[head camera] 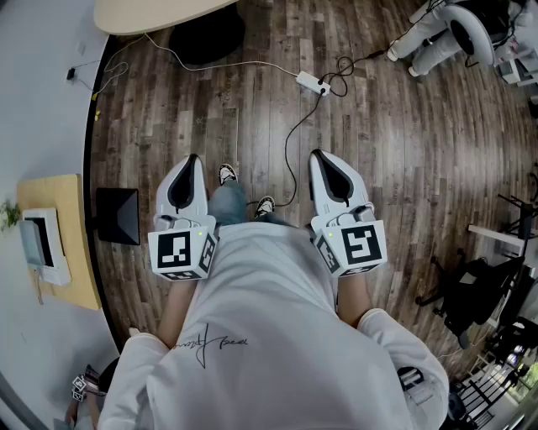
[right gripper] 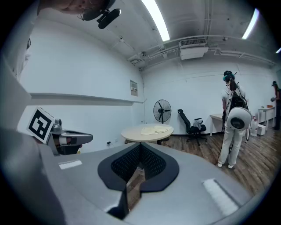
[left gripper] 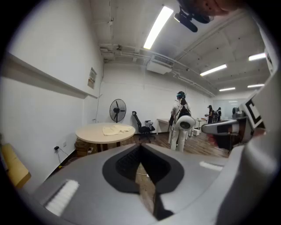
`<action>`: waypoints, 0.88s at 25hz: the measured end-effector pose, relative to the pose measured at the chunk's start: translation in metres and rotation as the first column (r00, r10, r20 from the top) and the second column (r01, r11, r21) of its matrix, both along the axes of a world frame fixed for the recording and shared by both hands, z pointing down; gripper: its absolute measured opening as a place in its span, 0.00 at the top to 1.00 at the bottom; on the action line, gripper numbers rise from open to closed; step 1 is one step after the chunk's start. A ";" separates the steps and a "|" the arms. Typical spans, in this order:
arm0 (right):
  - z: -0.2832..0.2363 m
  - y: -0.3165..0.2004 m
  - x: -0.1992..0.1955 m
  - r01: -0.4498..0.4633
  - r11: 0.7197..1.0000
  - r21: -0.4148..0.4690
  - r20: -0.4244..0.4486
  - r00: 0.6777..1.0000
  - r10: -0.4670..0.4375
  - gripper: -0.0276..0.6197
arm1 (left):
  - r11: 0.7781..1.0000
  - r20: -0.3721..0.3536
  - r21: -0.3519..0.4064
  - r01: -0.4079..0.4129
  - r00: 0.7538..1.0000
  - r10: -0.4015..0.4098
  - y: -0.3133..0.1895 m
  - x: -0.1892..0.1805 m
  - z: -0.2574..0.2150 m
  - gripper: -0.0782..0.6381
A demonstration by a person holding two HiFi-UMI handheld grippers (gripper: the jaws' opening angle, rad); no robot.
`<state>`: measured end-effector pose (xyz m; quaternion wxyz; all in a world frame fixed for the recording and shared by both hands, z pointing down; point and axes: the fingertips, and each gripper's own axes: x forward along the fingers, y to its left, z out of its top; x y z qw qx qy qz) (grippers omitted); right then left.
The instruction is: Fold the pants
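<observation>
Cream pants [left gripper: 117,129] lie crumpled on a round beige table [left gripper: 99,134] far ahead by the wall; the right gripper view shows the same pants [right gripper: 154,129] on the table [right gripper: 145,133]. In the head view only the table's edge [head camera: 160,13] shows at the top. My left gripper [head camera: 192,161] and right gripper [head camera: 320,156] hang side by side at waist height over the wooden floor, well short of the table. Both jaws meet at the tips, left gripper [left gripper: 140,146] and right gripper [right gripper: 140,145], with nothing between them.
A white power strip [head camera: 311,81] with cables lies on the floor ahead of my feet. A black box [head camera: 118,216] and a wooden desk [head camera: 63,243] stand at the left. A standing fan [right gripper: 162,110], an office chair [right gripper: 191,125] and a white figure [right gripper: 235,127] are beyond.
</observation>
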<state>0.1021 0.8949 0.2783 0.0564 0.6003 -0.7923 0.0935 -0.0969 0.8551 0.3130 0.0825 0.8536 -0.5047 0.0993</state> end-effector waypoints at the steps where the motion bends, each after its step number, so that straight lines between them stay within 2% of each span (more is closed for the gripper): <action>1: 0.002 0.001 -0.001 -0.001 1.000 -0.002 -0.001 1.000 0.001 0.98 | 1.000 -0.006 -0.006 0.000 1.000 0.000 0.001 -0.001 0.002 0.89; 6: 0.007 0.005 -0.007 0.033 0.999 -0.009 0.002 0.999 -0.033 0.98 | 0.999 -0.029 -0.044 -0.012 1.000 0.011 0.007 0.000 0.015 0.89; 11: 0.006 0.001 -0.009 0.052 0.999 0.005 0.065 0.997 -0.052 0.98 | 0.998 -0.027 -0.060 -0.018 0.999 0.016 0.008 0.000 0.022 0.89; 14: 0.008 0.002 -0.018 0.117 0.993 -0.001 0.072 0.991 -0.116 0.98 | 0.995 0.016 -0.079 -0.056 0.998 0.058 0.009 0.008 0.031 0.89; 16: 0.013 -0.002 -0.024 0.147 0.989 -0.023 0.065 0.987 -0.145 0.98 | 0.993 0.019 -0.091 -0.070 0.997 0.072 0.005 0.012 0.034 0.89; 18: 0.018 -0.012 -0.025 0.136 0.990 -0.040 0.056 0.989 -0.134 0.98 | 0.992 0.024 -0.092 -0.091 0.995 0.093 -0.004 0.016 0.035 0.89; 22: 0.023 -0.040 -0.024 0.124 0.992 -0.040 0.083 0.989 -0.120 0.98 | 0.973 0.016 -0.091 -0.211 0.977 0.214 -0.021 0.031 0.037 0.88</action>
